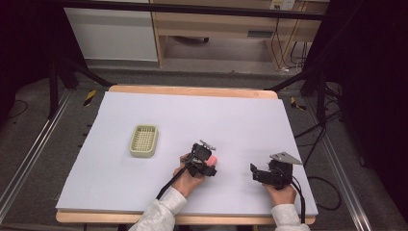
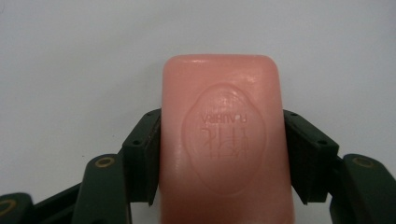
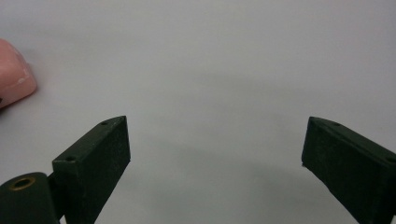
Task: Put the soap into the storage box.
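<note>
Your right tongs: low over the surface, jaws spread, nothing between. Your left tongs: pinching the pink soap bar by its long sides. Bar: smooth, embossed oval stamp, long axis running away from you. Farther left: slotted soap dish.

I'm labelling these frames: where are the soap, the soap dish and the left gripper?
soap [image 2: 224, 135], left gripper view, on its stamped top face.
soap dish [image 1: 144, 141], high view, on its slotted floor.
left gripper [image 2: 223, 156], left gripper view, midway between its fingertips.
</note>
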Motion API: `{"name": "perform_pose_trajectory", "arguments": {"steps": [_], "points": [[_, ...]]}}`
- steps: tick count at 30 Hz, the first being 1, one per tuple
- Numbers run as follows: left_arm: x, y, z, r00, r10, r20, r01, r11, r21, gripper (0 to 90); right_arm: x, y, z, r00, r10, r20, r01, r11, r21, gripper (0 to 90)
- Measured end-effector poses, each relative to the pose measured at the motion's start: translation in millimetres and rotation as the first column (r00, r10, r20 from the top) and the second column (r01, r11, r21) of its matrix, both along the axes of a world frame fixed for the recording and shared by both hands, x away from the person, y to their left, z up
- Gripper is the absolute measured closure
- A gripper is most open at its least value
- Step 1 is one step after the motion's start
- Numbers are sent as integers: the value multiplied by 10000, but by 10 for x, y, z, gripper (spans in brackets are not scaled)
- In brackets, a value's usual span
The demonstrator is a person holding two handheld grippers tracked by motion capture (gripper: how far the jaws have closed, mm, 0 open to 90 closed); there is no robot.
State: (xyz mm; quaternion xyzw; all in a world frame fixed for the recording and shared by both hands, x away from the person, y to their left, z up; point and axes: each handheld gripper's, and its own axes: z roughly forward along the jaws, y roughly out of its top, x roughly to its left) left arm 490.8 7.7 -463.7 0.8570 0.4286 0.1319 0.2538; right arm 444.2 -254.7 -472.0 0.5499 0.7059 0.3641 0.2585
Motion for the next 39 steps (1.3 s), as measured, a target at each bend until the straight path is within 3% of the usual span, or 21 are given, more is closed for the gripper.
{"name": "perform_pose_trajectory", "arguments": {"steps": [11, 21, 39], "points": [[2, 20, 9, 9993, -361, -54, 362, 9993, 82, 370, -1, -4, 2, 10000, -4, 8, 4, 10000, -7, 82], [-41, 100, 81, 9984, -558, 118, 559, 9983, -148, 370, 0, -7, 1, 10000, 3, 11, -3, 10000, -19, 82], [-79, 487, 309, 9977, -488, 472, 507, 9980, -388, 370, -4, -14, 3, 10000, -74, 29, 74, 10000, 36, 82]]}}
